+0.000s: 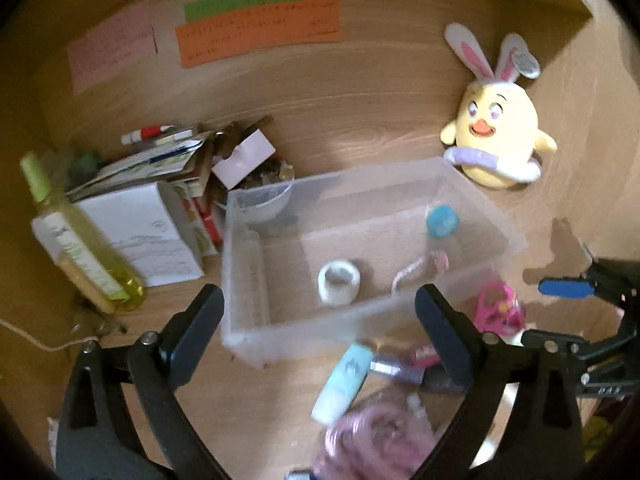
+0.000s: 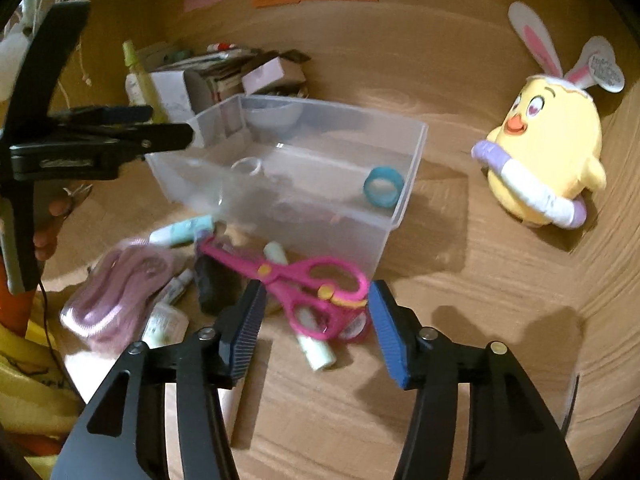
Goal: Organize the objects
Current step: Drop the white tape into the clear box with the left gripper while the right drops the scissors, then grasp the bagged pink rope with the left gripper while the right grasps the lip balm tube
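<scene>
Wood-grain desk (image 2: 460, 280) is carrying a clear bin (image 2: 404, 184), which is holding a white tape roll (image 1: 339, 282), a blue tape roll (image 2: 384, 189) and a pinkish cord (image 1: 416, 270). Just in front of the bin, pink scissors (image 2: 304, 284) are lying flat over small tubes, handles between the right gripper's (image 2: 316, 320) spread fingers. The left gripper (image 1: 320, 308) is hovering empty, fingers wide apart. A yellow plush (image 2: 548, 160) is sitting nearby.

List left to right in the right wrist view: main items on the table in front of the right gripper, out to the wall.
Pink cable coil → black block → pink scissors → blue tape ring in the clear bin → chick plush.
</scene>
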Tool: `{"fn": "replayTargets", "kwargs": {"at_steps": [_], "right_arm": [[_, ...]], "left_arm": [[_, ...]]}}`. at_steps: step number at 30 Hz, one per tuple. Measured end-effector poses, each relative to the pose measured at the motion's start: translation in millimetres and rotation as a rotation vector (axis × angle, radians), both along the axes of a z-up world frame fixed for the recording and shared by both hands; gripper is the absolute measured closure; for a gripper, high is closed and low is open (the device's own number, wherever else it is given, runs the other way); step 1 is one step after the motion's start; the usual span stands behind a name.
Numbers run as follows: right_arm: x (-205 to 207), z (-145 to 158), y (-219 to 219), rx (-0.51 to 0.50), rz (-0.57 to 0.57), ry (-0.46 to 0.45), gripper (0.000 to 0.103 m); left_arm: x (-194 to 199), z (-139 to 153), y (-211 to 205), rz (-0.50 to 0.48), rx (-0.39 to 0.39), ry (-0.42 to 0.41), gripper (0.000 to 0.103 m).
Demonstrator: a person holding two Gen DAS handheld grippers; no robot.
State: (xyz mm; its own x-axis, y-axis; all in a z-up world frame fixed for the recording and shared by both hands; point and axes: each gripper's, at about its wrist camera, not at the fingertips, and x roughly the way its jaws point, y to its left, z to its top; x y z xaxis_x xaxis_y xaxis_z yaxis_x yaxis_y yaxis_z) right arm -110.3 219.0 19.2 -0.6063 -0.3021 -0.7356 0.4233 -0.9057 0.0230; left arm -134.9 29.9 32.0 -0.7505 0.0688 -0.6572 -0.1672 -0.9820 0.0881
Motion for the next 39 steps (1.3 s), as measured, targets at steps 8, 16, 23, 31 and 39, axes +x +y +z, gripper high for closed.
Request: {"fn": "replayTargets", "kwargs": {"at_steps": [8,16,23,31,39], "right_arm": [[26,-13,-10,0.001,0.014,-0.035,0.045],[40,-31,-17,0.001,0.007,-0.065,0.045],[47,-36,-15,0.012,-0.013,-0.051,0.046],[51,-43,-16,0.027,-0.005,-0.047,0.068],[53,-44,-21,0.027,0.004,-0.030,0.080]], "left_arm": [[43,-23,1,-0.030,0.060,-0.089,0.002],[61,-57,14,-0.012,-0.013,-0.152,0.002],[77,-62,2,0.014,-0.002,-0.158,0.002],[91,-55,-5,0.025,0.007,-0.170,0.002],[84,-78,8,0.008,0.026,-0.236,0.002]]}}
